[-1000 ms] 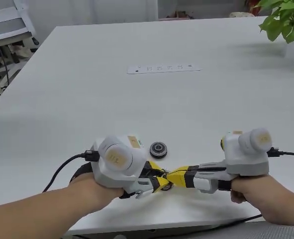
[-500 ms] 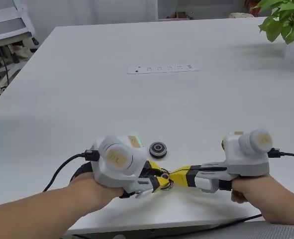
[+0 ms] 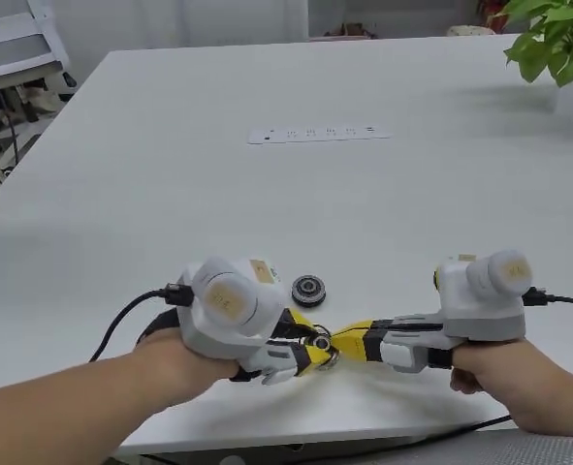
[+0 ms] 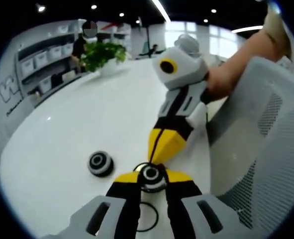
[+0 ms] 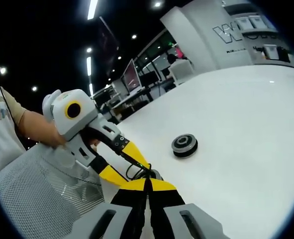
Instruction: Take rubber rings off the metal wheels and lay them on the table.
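The metal wheel (image 4: 150, 177) is off the table (image 3: 267, 194), held just above its near edge about midway along, clamped across its rim by the left gripper (image 3: 308, 355), whose yellow-tipped jaws are closed on it. Its rubber ring (image 5: 133, 172) stands out from the wheel as a thin black loop. The loop runs to the tips of the right gripper (image 3: 342, 346), whose jaws are pressed flat together on it. The two grippers meet tip to tip on a line roughly parallel to the near edge, left gripper on the left and right gripper on the right. The ring lies straight ahead of the right jaws, and the pull that frees it would likely run back along that line toward the right hand. A second wheel (image 3: 308, 288) lies flat on the table just beyond the pair, toward the far edge, nearer the left gripper. The left gripper view adds a loose black loop (image 4: 146, 217) below its jaws, perhaps a removed ring lying on the table, though that is hard to tell. The right gripper view shows the stretched ring best.
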{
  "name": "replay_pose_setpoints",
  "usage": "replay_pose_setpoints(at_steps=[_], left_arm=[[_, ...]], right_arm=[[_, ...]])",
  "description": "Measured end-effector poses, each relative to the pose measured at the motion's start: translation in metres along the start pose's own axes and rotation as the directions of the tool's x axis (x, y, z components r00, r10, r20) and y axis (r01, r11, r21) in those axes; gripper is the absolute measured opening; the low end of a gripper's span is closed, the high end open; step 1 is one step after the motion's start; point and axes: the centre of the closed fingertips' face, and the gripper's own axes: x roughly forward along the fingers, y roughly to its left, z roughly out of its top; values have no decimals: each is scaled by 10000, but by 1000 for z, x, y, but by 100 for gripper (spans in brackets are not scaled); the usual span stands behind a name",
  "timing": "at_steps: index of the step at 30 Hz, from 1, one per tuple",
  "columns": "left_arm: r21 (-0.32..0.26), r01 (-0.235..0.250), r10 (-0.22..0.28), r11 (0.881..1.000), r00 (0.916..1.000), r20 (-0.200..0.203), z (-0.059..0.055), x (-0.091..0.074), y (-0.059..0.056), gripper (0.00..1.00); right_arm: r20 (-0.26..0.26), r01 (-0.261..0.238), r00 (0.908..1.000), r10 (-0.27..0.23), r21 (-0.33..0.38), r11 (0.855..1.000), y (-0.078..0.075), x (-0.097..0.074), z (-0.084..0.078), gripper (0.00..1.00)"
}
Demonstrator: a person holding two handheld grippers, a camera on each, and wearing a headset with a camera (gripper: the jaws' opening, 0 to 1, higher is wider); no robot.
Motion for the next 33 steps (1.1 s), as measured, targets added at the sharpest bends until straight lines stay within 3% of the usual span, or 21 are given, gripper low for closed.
replay_pose_setpoints(at_steps=[8, 26, 33], left_arm=[[-35, 414, -414, 9991, 9991, 90, 3, -5, -10, 29], [-391, 386, -353, 9985, 9961, 811, 18, -38, -8, 40], [-438, 332, -296, 9985, 9962, 820, 14, -51, -6, 50]], right_arm=[[88, 10, 10000, -10, 9, 10000, 0, -1, 4, 0], [168, -147, 9997, 148, -31, 9999, 11, -5, 15, 0], [99, -254, 9996, 255, -153, 9996, 20, -4, 20, 0]])
